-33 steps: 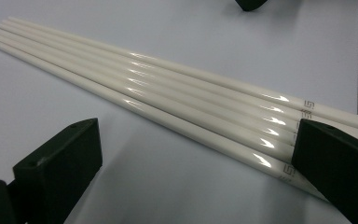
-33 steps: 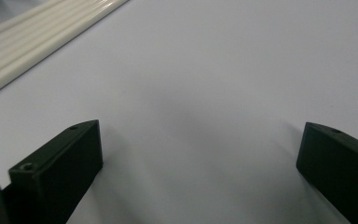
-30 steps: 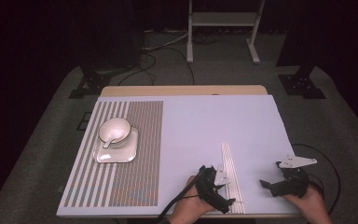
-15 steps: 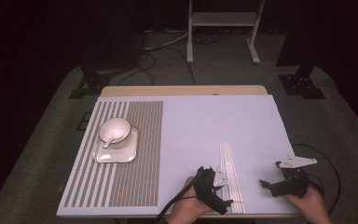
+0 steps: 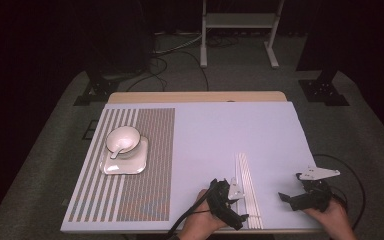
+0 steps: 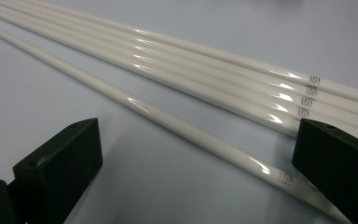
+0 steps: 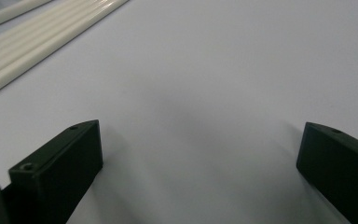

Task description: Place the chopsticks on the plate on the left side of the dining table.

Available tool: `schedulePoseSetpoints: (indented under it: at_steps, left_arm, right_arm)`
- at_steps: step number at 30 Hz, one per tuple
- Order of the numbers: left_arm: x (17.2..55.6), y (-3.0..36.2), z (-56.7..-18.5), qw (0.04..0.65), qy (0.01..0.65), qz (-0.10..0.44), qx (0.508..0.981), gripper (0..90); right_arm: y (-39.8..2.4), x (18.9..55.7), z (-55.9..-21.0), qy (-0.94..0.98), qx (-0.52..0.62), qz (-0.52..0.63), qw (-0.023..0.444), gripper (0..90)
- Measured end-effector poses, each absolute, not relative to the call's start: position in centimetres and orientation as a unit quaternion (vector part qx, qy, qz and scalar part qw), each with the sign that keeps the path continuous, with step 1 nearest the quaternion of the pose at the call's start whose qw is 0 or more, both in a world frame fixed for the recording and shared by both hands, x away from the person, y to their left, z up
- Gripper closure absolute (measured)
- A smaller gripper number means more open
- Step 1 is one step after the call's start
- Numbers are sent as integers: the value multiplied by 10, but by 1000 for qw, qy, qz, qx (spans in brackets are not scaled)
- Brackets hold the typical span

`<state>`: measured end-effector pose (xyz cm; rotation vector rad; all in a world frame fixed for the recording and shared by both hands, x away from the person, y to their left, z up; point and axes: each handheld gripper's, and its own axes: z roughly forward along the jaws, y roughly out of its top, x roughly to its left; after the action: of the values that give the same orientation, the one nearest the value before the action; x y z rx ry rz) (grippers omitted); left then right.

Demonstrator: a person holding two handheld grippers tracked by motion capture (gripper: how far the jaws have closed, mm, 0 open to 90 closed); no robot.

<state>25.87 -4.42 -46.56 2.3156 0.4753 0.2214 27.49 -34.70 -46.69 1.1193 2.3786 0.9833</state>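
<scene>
the left gripper [image 6: 191, 177] stands wide over a lone chopstick [image 6: 168, 114] lying just left of the chopstick row [image 5: 247, 185] at the mat's [image 5: 220, 135] near edge. the right gripper [image 7: 196, 172], also wide, hovers over bare mat to the right.

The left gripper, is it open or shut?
Open. In the left gripper view, the left gripper has its two black jaws spread wide, with one loose white chopstick lying on the table between them, not pinched.
</scene>
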Motion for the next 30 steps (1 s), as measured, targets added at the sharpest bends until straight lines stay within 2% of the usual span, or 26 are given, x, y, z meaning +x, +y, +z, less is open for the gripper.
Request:
schedulePoseSetpoints:
  at_steps: [30]
  left_arm:
    - [262,-20,-463,361,199,88,907,2]
  right_arm:
    - [-347,275,-467,836,393,346,167,0]
